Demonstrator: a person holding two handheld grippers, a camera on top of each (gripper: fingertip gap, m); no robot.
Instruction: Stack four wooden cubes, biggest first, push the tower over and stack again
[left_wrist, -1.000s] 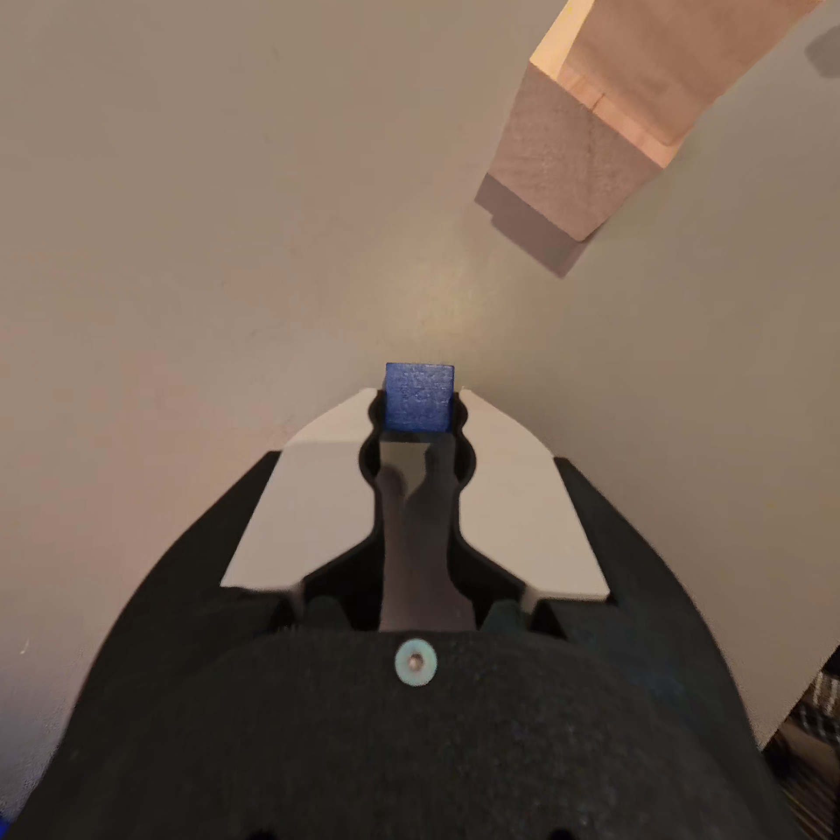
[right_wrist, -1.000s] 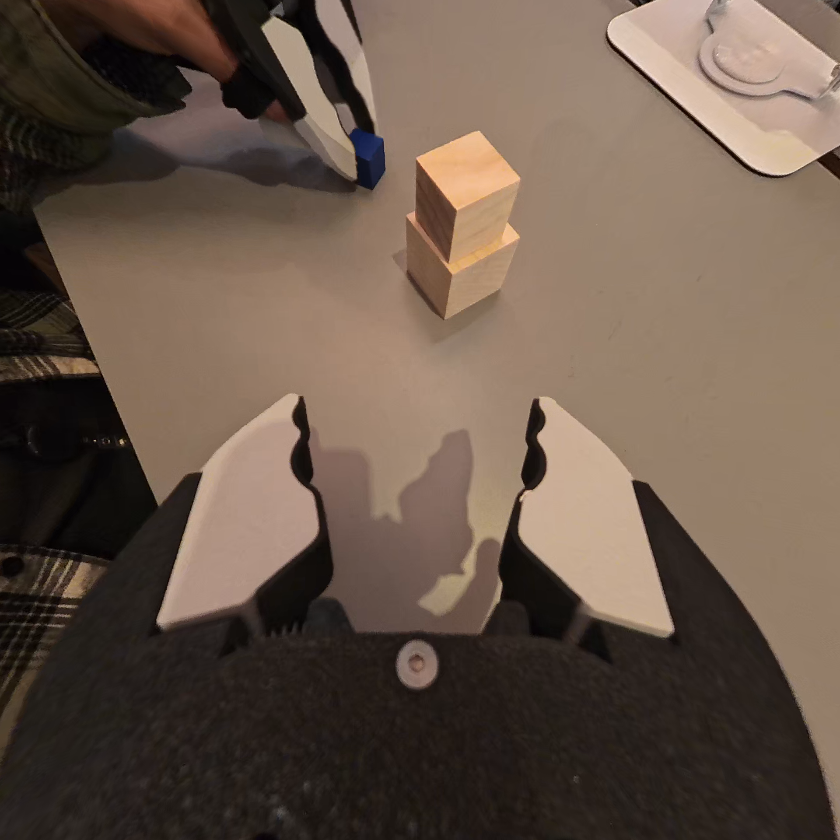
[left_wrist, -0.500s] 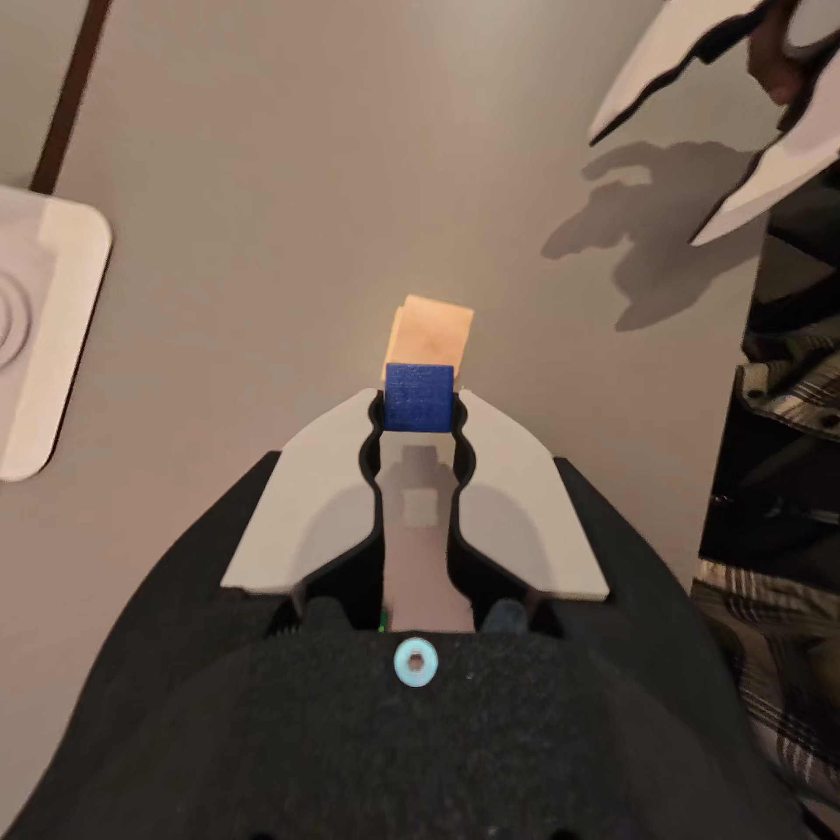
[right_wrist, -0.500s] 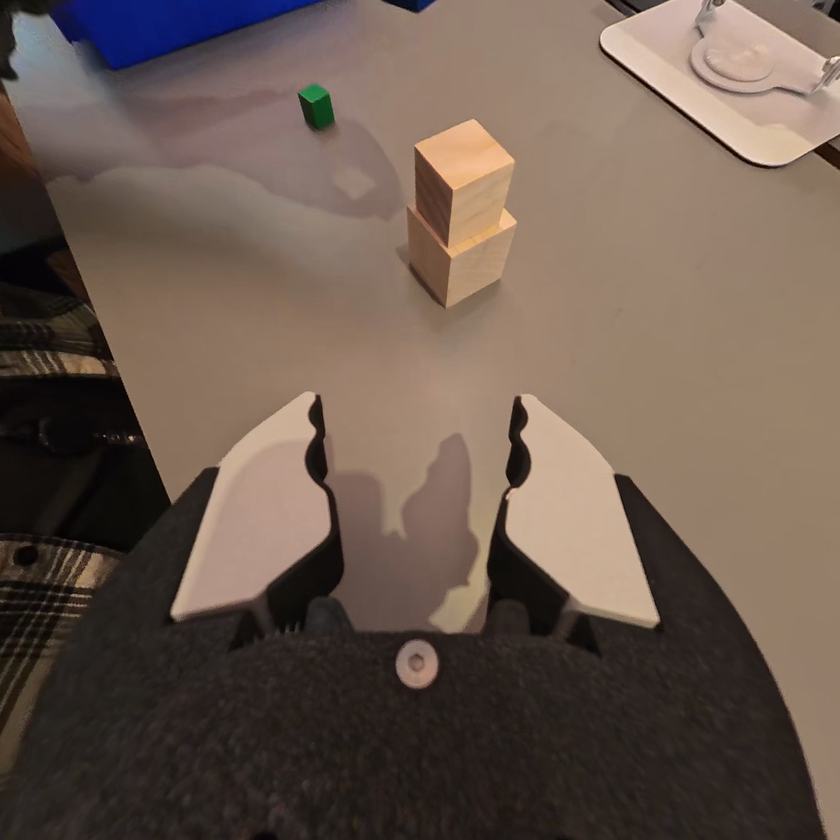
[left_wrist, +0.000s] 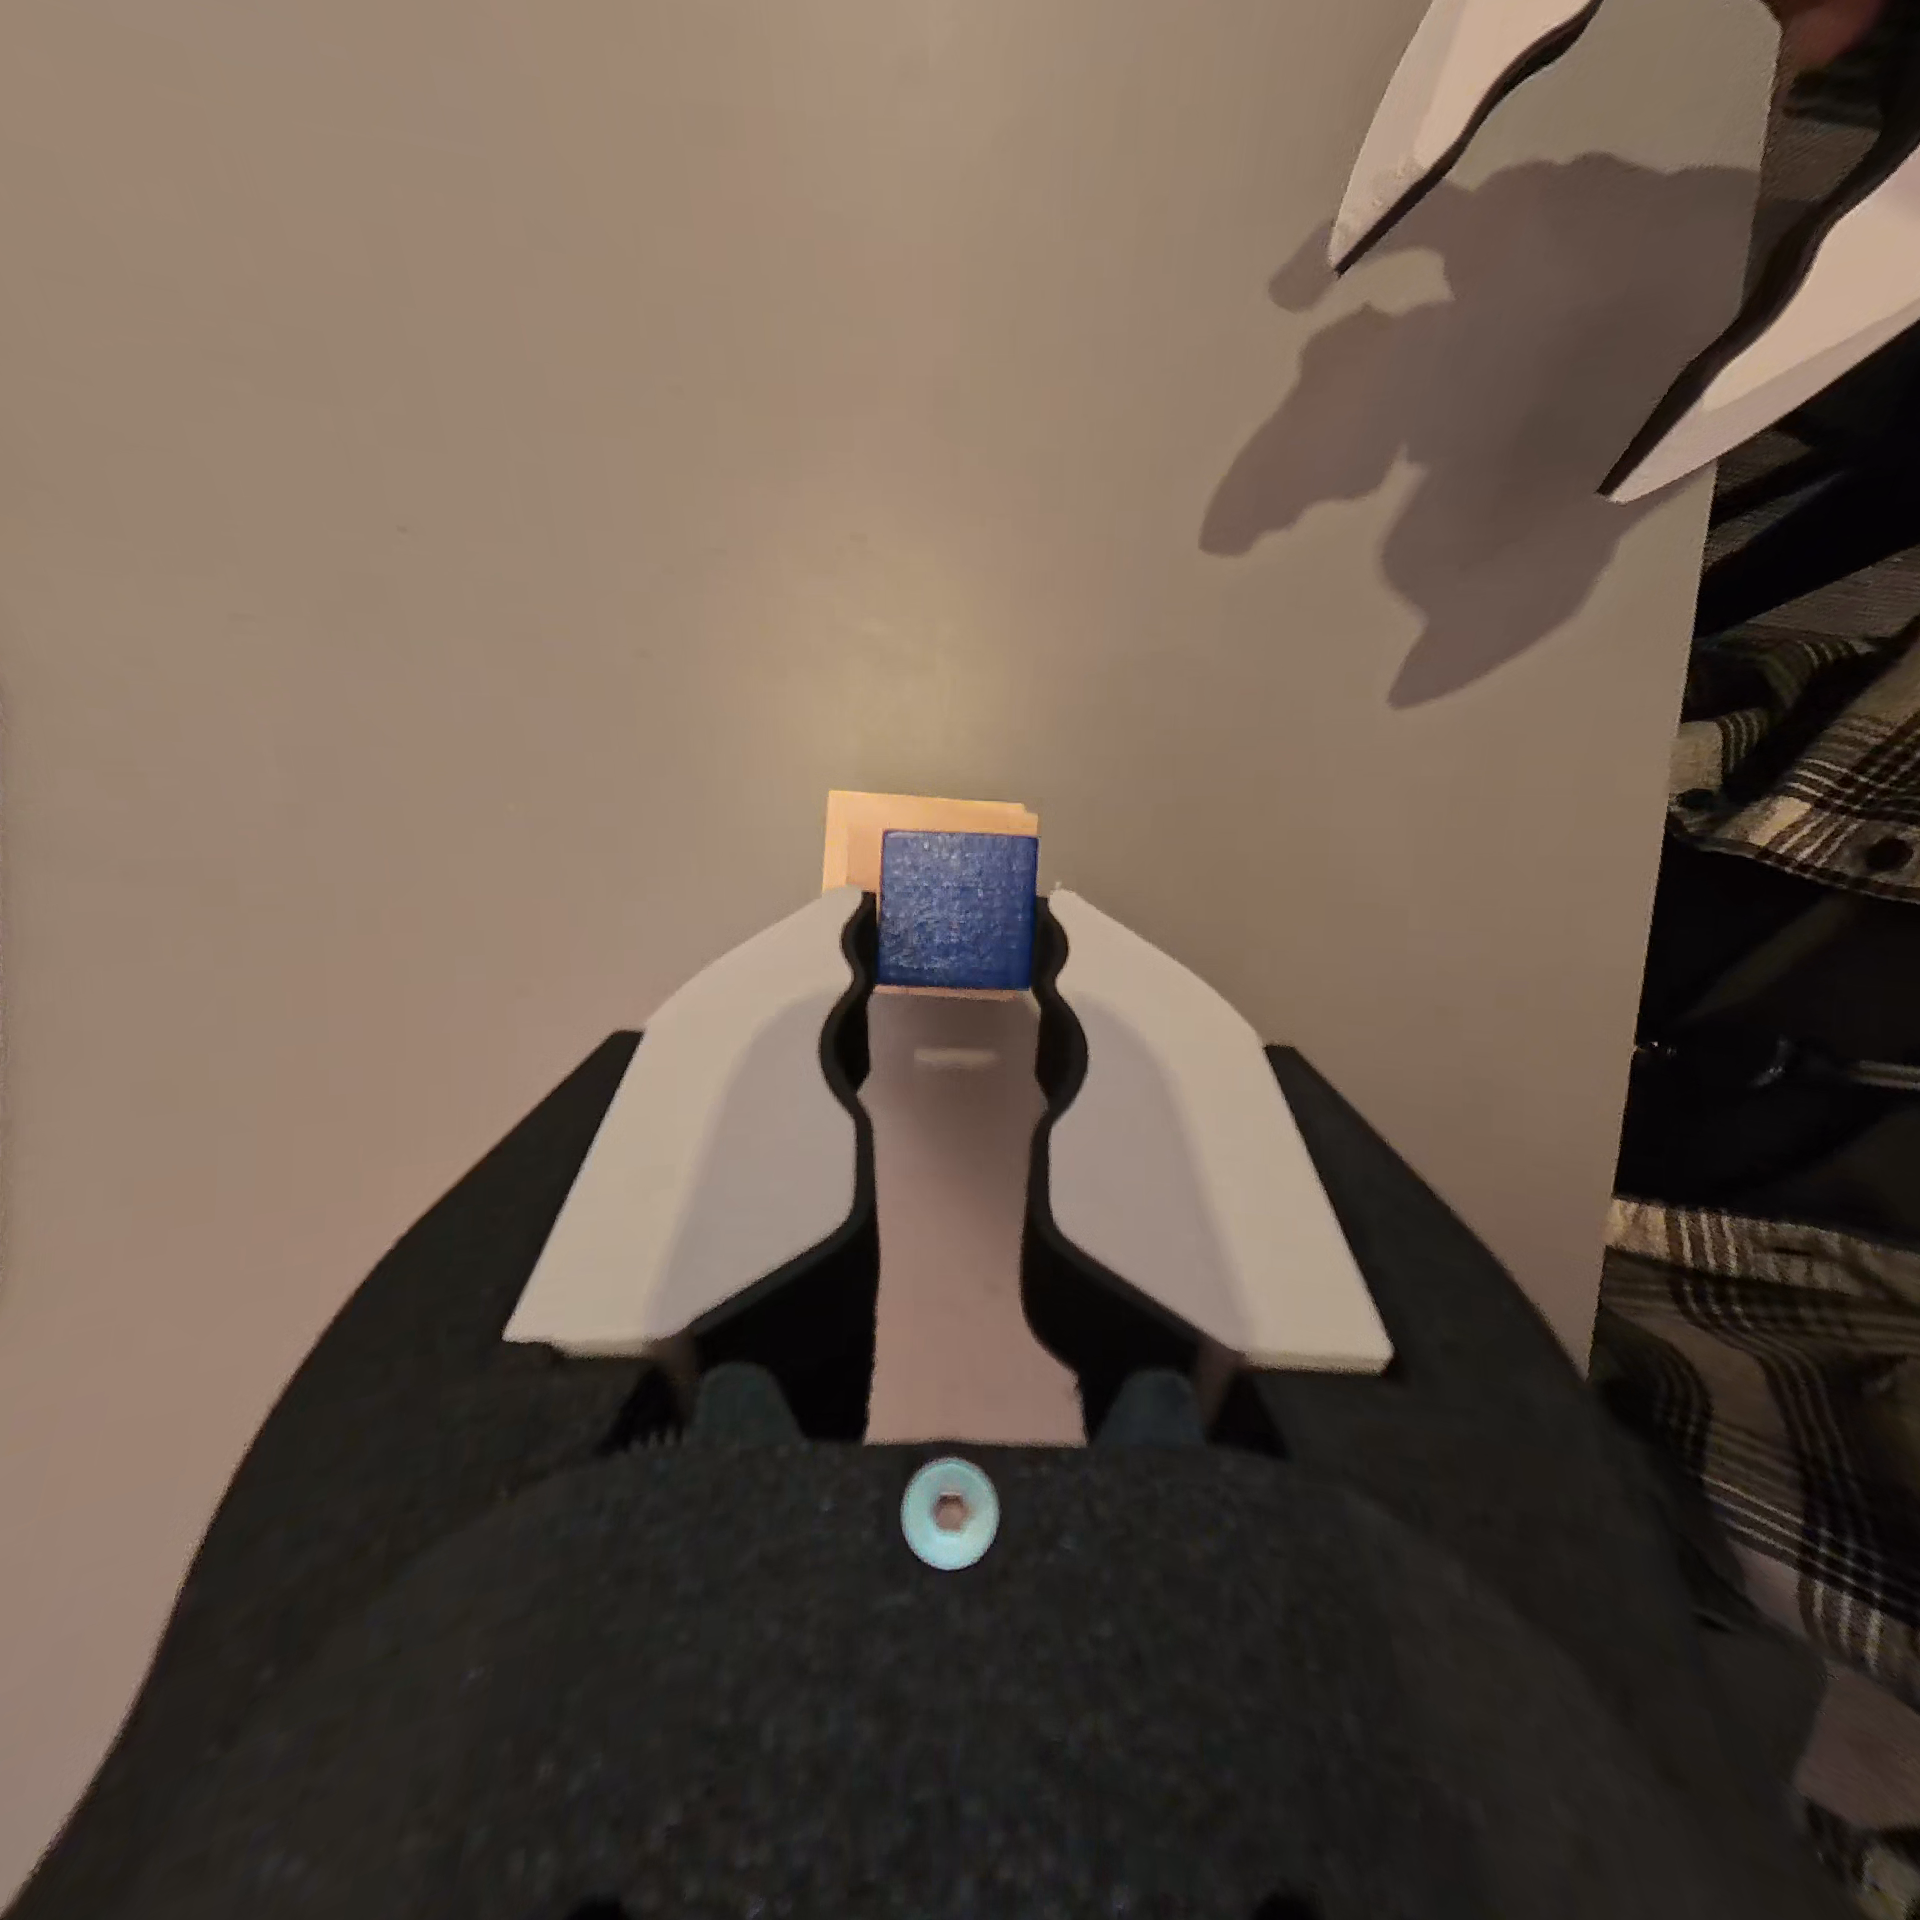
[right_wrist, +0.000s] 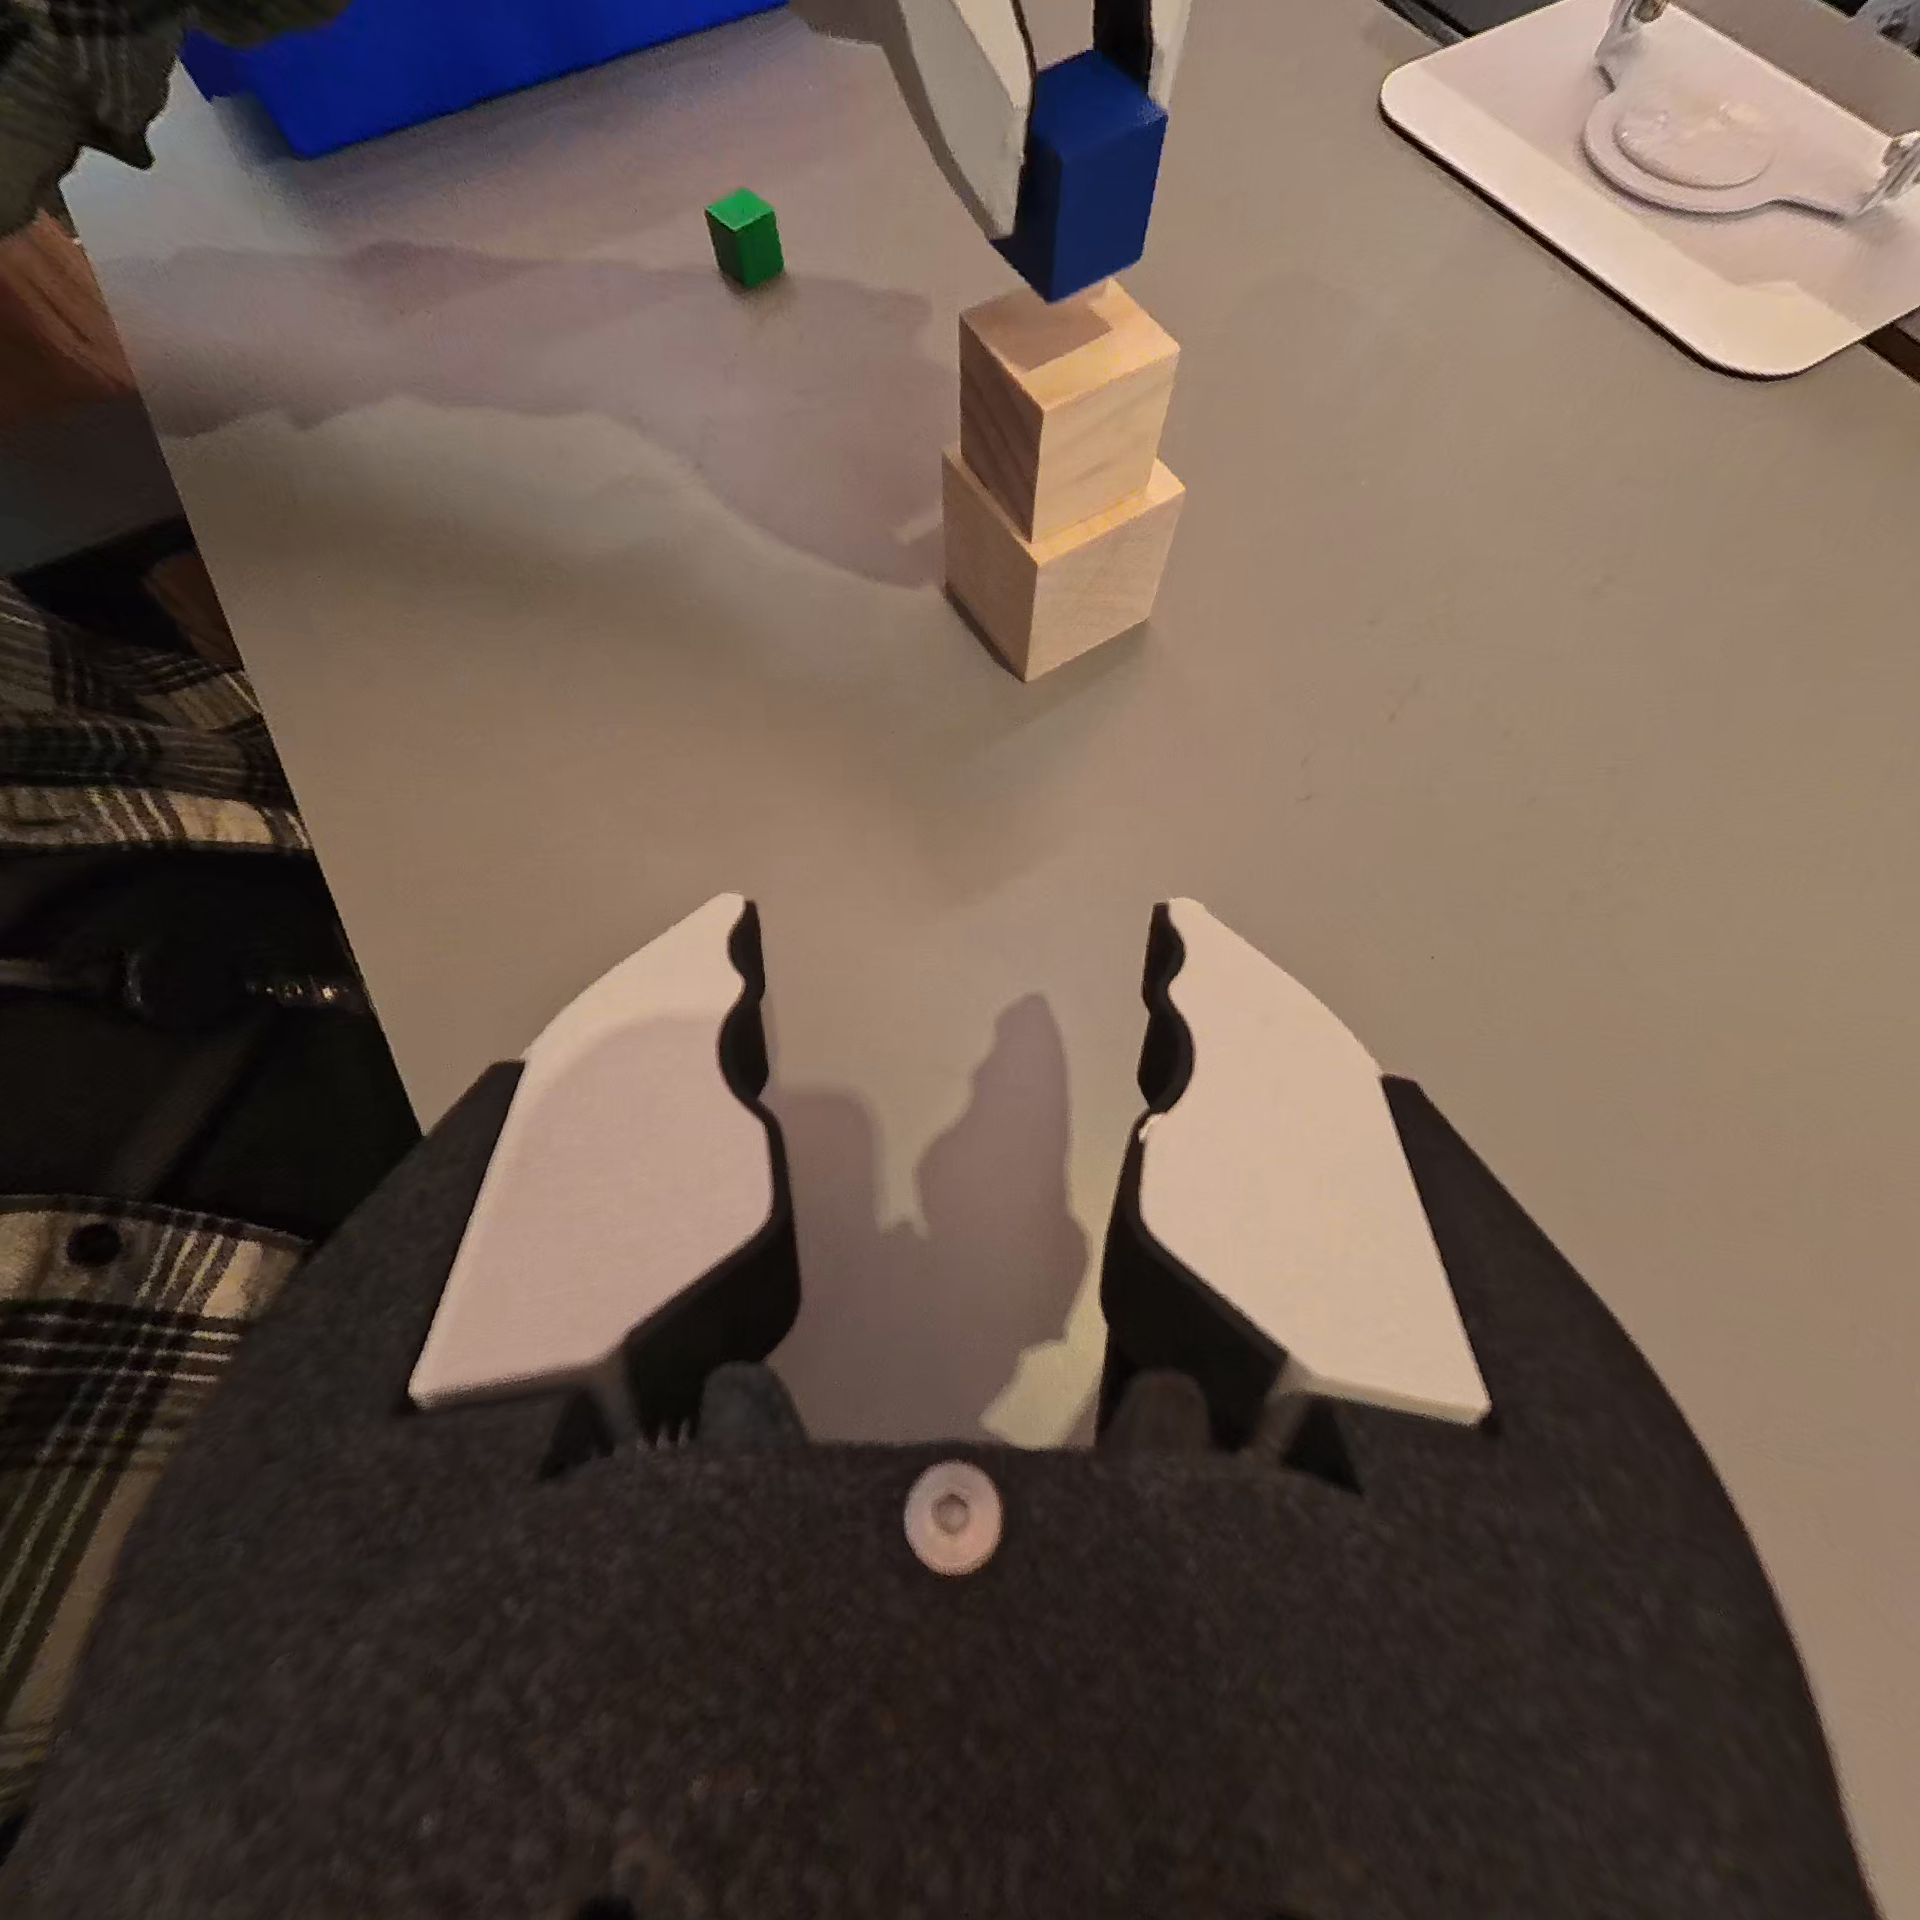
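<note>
Grey bench (right_wrist: 1455, 831), blue bin (right_wrist: 436, 62) and white tray (right_wrist: 1558, 197) behind the stack.
Left tongs (left_wrist: 956, 909) clamp the blue cube (right_wrist: 1091, 177) just above two stacked wooden cubes (right_wrist: 1060, 499); green cube (right_wrist: 744, 237) lies apart; right tongs (right_wrist: 951, 935) gape empty, nearer.

Grey table (right_wrist: 1455, 831), warm dim light; blue bin (right_wrist: 468, 52) far left, white pad (right_wrist: 1558, 208) far right (edges cropped).

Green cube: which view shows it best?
Right wrist view. The green cube sits alone on the grey table, left of the wooden stack. The left wrist view doesn't show it at all.
</note>
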